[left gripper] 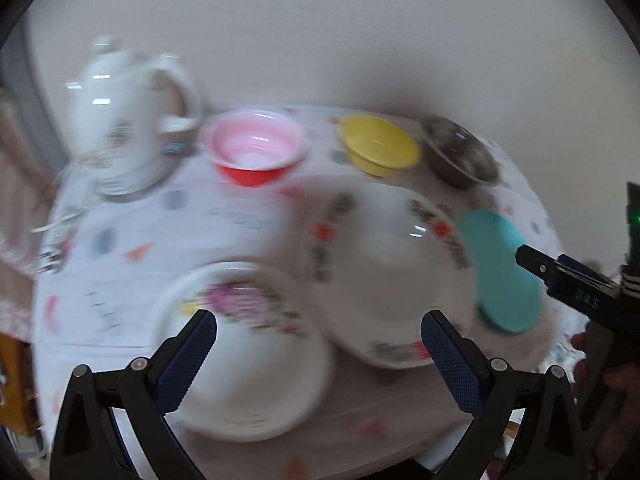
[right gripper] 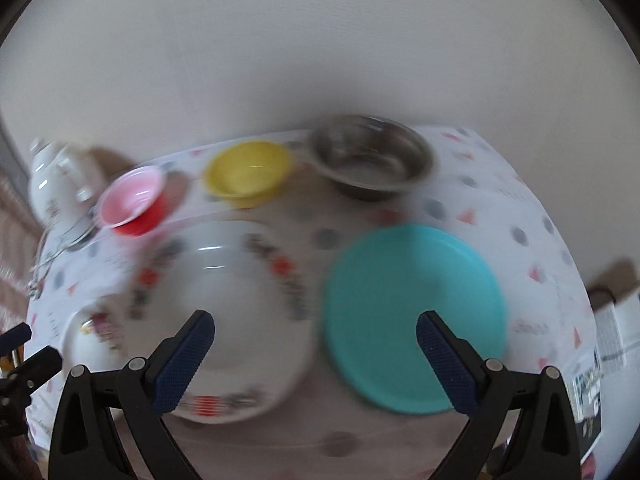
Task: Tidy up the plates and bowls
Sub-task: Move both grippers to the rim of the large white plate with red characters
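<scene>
Left tongs (left gripper: 319, 330) spread wide, empty, over floral plate (left gripper: 244, 350); right tongs (right gripper: 315, 330) likewise, between white plate (right gripper: 224, 300) and teal plate (right gripper: 414, 316).

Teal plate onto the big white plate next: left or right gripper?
Right, likely. The teal plate lies directly ahead of the open right gripper; the open left gripper faces the small floral plate.

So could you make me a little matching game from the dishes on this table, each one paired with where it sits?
Things:
1. round teal plastic plate
2. shiny steel bowl
3. white china teapot
4. small white plate with pink flowers

Places:
A. back row, right of the yellow bowl
B. front left
C. front right
D. far left, behind the red bowl

Pairs: 1-C, 2-A, 3-D, 4-B
</scene>
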Demonstrator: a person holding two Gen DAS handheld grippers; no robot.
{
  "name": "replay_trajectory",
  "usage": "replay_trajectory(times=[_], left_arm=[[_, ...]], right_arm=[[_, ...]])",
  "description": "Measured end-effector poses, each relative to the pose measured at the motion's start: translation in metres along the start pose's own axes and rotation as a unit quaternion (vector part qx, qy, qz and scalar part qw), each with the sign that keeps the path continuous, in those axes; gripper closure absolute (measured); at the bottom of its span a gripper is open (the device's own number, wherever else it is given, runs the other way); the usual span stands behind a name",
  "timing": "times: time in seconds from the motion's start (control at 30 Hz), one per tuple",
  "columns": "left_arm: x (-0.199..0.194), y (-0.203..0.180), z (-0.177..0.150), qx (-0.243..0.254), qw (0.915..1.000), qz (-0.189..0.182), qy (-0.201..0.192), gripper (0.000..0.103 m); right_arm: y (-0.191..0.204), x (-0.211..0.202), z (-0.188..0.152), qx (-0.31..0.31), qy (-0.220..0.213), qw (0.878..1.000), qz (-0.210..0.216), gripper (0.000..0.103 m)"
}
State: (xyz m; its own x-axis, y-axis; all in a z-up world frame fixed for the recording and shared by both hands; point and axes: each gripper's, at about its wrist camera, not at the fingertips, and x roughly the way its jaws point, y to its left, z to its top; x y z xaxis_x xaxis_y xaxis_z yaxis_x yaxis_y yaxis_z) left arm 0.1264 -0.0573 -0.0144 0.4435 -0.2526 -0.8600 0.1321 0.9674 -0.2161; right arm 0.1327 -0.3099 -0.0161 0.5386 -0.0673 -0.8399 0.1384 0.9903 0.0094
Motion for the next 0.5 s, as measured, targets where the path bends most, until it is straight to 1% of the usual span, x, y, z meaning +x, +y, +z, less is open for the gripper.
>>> replay_trajectory(times=[0.03, 0.07, 0.1, 0.2, 0.23, 0.27, 0.33, 0.4, 0.47, 0.5], left_arm=[[0.005, -0.008, 0.004, 0.003, 0.9999, -0.006, 0.008, 0.0], [0.011, -0.017, 0.009, 0.008, 0.9998, -0.008, 0.014, 0.0], [0.018, -0.025, 0.014, 0.013, 0.9998, -0.004, 0.017, 0.0], [0.03, -0.03, 0.026, 0.004, 0.9998, -0.007, 0.019, 0.0], [0.034, -0.029, 0.031, -0.001, 0.9998, -0.005, 0.019, 0.0], [0.038, -0.026, 0.039, -0.01, 0.9998, 0.004, 0.018, 0.0], [0.045, -0.016, 0.05, -0.016, 0.9997, 0.015, 0.014, 0.0], [0.054, -0.009, 0.06, -0.006, 0.9992, 0.035, 0.019, 0.0], [0.062, -0.003, 0.067, 0.009, 0.9981, 0.055, 0.025, 0.0], [0.066, 0.0, 0.07, 0.018, 0.9976, 0.061, 0.028, 0.0]], right_arm=[[-0.015, 0.002, 0.002, 0.014, 0.003, 1.0, -0.006, 0.001], [-0.03, 0.005, 0.004, 0.028, 0.005, 1.0, -0.009, 0.004], [-0.046, 0.007, 0.005, 0.04, 0.006, 0.999, -0.008, 0.006], [-0.067, 0.01, 0.006, 0.048, 0.014, 0.999, 0.006, 0.008], [-0.069, 0.01, 0.006, 0.044, 0.016, 0.999, 0.015, 0.013], [-0.066, 0.012, 0.006, 0.035, 0.019, 0.999, 0.03, 0.021], [-0.057, 0.017, 0.002, 0.021, 0.032, 0.998, 0.053, 0.024], [-0.046, 0.024, -0.004, 0.021, 0.052, 0.995, 0.085, 0.025], [-0.036, 0.031, -0.01, 0.033, 0.07, 0.989, 0.123, 0.037], [-0.031, 0.036, -0.015, 0.043, 0.081, 0.986, 0.141, 0.04]])
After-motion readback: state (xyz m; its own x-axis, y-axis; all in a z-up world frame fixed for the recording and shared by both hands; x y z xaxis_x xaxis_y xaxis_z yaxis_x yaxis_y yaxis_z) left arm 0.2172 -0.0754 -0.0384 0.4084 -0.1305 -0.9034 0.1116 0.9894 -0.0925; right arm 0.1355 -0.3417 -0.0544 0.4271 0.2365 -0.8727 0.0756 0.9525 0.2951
